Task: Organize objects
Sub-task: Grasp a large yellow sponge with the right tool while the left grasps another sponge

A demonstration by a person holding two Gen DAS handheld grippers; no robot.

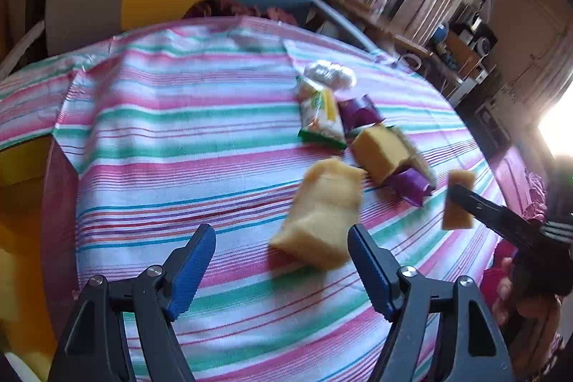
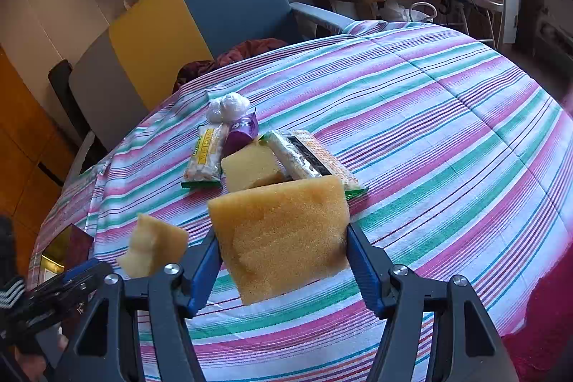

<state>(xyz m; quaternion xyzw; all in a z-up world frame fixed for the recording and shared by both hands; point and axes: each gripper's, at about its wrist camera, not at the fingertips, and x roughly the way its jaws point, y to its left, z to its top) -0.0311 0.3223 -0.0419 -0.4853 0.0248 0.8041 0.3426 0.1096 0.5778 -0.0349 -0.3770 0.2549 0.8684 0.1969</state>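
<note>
Right gripper (image 2: 283,242) is clamping a yellow sponge (image 2: 283,238) above the striped cloth (image 2: 429,131), near the snack pile (image 2: 250,153); left gripper (image 1: 283,260) is gaping empty beside another sponge (image 1: 322,213). Soft foam could be squirming loose if squeezed unevenly

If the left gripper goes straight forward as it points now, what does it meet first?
Probably the loose sponge, lying just ahead by the left gripper's right fingertip. The jaws stand open and empty. It sits slightly right of centre, so depth is uncertain; the gripper might pass beside it onto the tablecloth.
</note>
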